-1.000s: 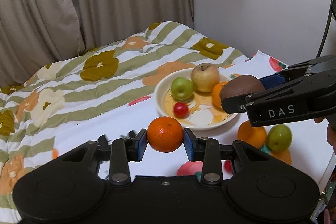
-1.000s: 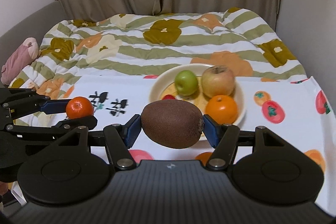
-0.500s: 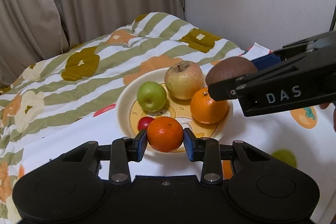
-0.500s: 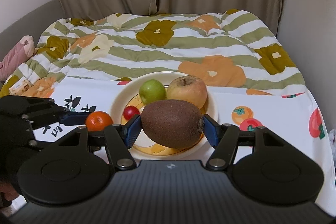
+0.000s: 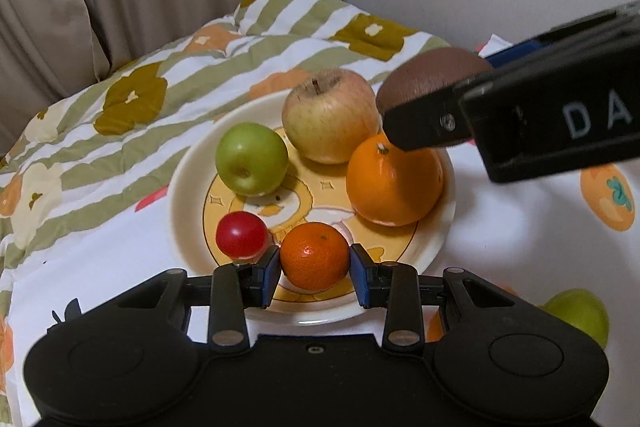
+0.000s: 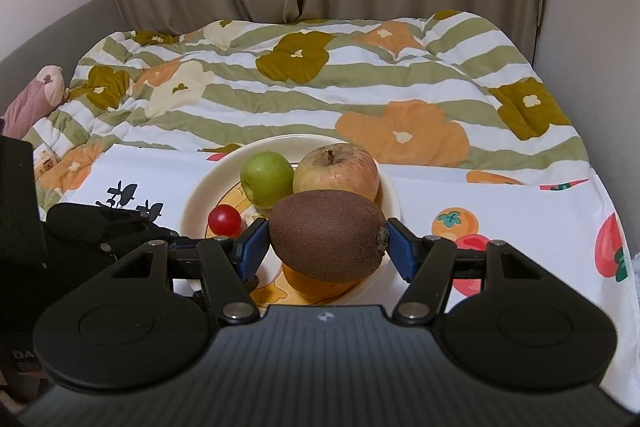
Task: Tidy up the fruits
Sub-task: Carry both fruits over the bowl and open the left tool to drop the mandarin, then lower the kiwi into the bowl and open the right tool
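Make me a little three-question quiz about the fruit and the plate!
1. True or false: the left gripper is shut on a mandarin.
2. Which fruit does the right gripper hold? A) banana B) kiwi C) lemon
3. Fill in: the small red fruit lying on the plate beside the green apple is a cherry ____.

Key: 1 true; 2 B, the kiwi; 3 tomato.

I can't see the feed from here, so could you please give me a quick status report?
Left claw shut on mandarin over plate. Right claw shut on kiwi above orange. Plate crowded.
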